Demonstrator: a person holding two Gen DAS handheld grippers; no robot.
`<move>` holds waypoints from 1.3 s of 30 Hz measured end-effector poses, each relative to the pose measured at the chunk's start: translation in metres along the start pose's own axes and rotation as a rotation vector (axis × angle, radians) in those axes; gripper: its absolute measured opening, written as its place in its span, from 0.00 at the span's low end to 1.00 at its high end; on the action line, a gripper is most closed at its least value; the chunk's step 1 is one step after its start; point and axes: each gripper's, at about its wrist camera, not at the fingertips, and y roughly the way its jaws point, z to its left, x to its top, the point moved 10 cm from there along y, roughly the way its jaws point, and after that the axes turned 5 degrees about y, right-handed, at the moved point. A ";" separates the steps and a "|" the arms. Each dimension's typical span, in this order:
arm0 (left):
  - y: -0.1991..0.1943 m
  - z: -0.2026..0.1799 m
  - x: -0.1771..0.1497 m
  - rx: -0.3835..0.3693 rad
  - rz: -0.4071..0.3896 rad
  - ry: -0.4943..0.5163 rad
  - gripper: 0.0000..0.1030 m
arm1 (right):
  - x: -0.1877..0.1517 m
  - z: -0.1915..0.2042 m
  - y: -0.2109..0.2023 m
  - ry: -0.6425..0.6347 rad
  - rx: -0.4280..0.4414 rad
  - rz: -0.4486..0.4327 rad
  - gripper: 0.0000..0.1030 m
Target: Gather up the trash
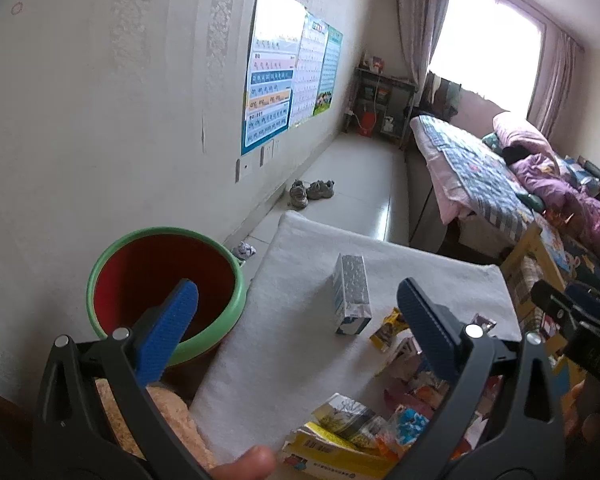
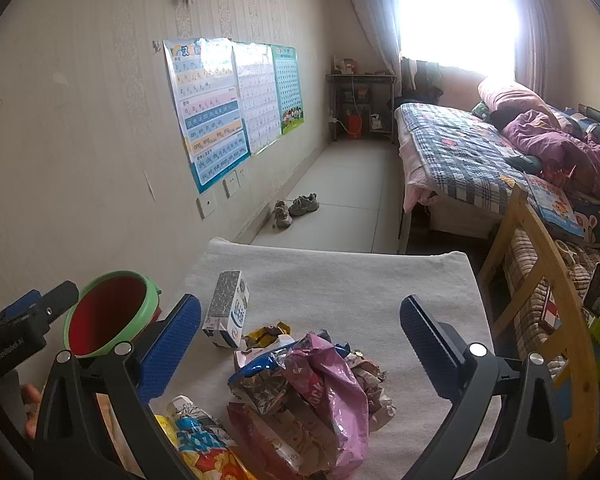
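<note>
A heap of crumpled snack wrappers [image 2: 300, 392] lies on a table under a white cloth [image 2: 340, 280]. A small milk carton [image 2: 226, 308] stands behind the heap; it also shows in the left wrist view [image 1: 352, 294]. A red bin with a green rim [image 1: 160, 292] stands left of the table, also seen in the right wrist view [image 2: 108, 312]. My left gripper [image 1: 300, 312] is open and empty, between bin and carton. My right gripper [image 2: 300, 320] is open and empty, above the wrappers. More wrappers [image 1: 360, 428] lie under the left gripper.
A wall with posters [image 2: 228, 112] runs along the left. A pair of shoes [image 2: 296, 208] lies on the floor beyond the table. A bed [image 2: 480, 152] and a wooden chair [image 2: 548, 288] stand to the right. A shelf [image 2: 360, 104] is by the window.
</note>
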 end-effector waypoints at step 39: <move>0.029 -0.095 -0.112 -0.468 0.488 0.177 0.76 | -0.048 -0.082 0.023 0.116 -0.029 0.225 0.93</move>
